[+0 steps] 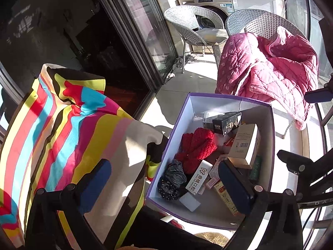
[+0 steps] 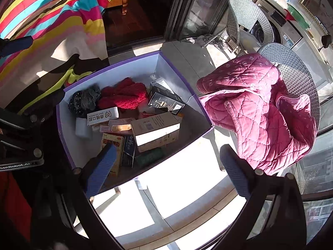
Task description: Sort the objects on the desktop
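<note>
A purple box (image 1: 208, 104) with white inner walls holds red fuzzy gloves (image 1: 195, 145), dark scrunchies (image 1: 172, 179), a white lettered carton (image 1: 197, 177), a black carton (image 1: 226, 123) and a beige carton (image 1: 245, 145). My left gripper (image 1: 166, 185) hangs open above the box's near left corner, gripping nothing. In the right wrist view the same box (image 2: 129, 68) lies below, with the gloves (image 2: 124, 95) and beige carton (image 2: 156, 129) inside. My right gripper (image 2: 168, 169) is open over the box's near edge, with nothing between its pads.
A bright striped cloth (image 1: 62, 125) drapes left of the box. A pink quilted jacket (image 1: 270, 68) lies over a wicker chair (image 1: 260, 23) on the right. A second wicker chair (image 1: 193, 23) and a washing machine (image 1: 208, 4) stand behind. A dark glass door (image 1: 124, 52) lies far left.
</note>
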`<move>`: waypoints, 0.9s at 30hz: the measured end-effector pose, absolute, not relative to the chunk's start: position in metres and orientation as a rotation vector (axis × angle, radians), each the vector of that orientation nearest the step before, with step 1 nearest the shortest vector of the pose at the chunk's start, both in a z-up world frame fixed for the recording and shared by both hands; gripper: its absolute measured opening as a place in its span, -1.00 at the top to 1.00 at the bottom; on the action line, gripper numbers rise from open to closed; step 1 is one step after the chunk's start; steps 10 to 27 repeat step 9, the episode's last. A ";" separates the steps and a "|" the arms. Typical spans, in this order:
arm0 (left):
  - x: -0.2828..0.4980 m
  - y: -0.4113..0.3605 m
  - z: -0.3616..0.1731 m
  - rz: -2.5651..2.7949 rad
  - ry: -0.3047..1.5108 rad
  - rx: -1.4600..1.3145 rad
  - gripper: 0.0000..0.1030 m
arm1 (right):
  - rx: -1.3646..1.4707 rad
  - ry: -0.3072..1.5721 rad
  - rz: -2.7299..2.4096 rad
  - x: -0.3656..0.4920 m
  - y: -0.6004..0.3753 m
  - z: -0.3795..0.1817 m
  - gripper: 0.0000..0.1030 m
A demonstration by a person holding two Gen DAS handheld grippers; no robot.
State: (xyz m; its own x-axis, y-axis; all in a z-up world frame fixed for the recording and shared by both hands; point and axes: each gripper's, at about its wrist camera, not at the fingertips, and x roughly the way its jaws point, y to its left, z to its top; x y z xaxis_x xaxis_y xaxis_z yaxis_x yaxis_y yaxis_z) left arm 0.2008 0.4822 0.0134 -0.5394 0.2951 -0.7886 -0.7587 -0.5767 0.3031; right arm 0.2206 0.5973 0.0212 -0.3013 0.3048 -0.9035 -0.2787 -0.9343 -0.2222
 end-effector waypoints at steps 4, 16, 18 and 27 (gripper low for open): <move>0.195 0.482 0.005 2.113 0.848 -0.993 -1.00 | -1.600 -0.001 2.276 0.220 0.598 0.015 -0.93; 0.192 0.477 0.008 2.132 0.771 -0.988 -0.98 | -1.620 0.027 2.263 0.221 0.599 0.007 -0.93; 0.192 0.477 0.008 2.132 0.771 -0.988 -0.98 | -1.620 0.027 2.263 0.221 0.599 0.007 -0.93; 0.192 0.477 0.008 2.132 0.771 -0.988 -0.98 | -1.620 0.027 2.263 0.221 0.599 0.007 -0.93</move>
